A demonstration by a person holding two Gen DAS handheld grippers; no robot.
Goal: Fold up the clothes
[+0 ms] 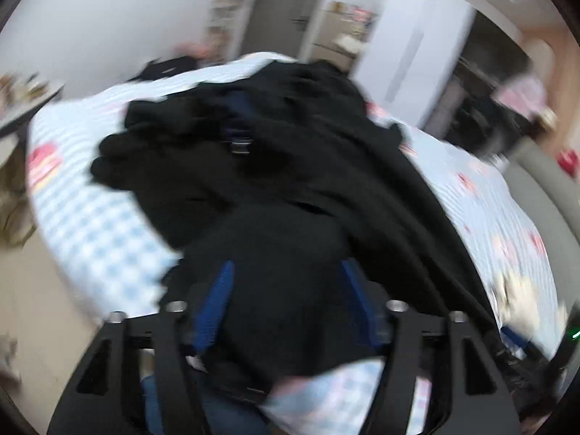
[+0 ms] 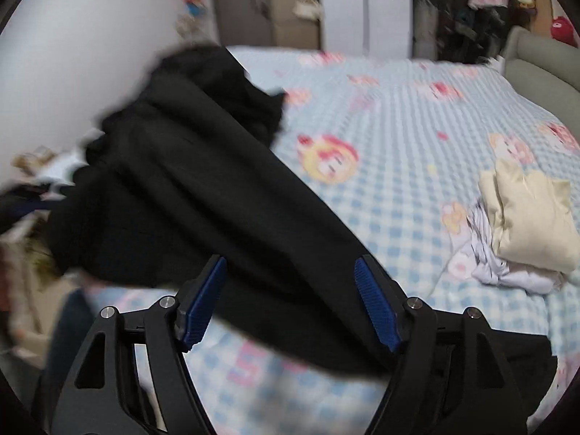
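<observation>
Black garment lies rumpled, prob. trousers, across checked bedspread; both grippers' fingers released.

Checked cartoon bedspread, white wardrobe, grey headboard

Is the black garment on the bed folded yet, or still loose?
Still loose. The black garment lies crumpled in uneven ridges across the checked bedspread, no flat folded shape, unlike the cream folded piece nearby.

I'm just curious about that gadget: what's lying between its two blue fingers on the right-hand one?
Black cloth lies between the open fingers, with checked bedsheet showing below it, in the right wrist view.
</observation>
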